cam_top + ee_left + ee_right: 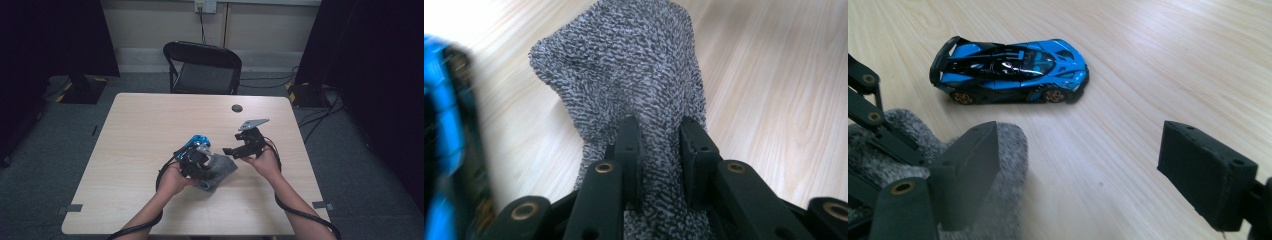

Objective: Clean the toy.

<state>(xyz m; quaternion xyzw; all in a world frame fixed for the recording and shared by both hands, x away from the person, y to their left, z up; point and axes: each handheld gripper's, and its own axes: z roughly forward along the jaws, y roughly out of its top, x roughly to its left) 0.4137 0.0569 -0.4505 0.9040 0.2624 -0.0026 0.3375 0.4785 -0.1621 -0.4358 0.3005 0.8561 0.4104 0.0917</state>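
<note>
My left tool (659, 145) is clenched on the grey knitted cloth (634, 75), which lies on the tabletop (150, 130) just beside the blue toy car (1010, 70). My right tool (1083, 175) is released, nothing between its jaws, hovering near the cloth's edge, the car lying beyond it.

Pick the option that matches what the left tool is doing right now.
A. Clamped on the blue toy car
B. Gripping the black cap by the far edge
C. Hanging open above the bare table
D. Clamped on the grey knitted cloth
D: in the left gripper view the left tool has both jaws pressed into the grey knitted cloth, while the blue toy car sits free on the table.
</note>
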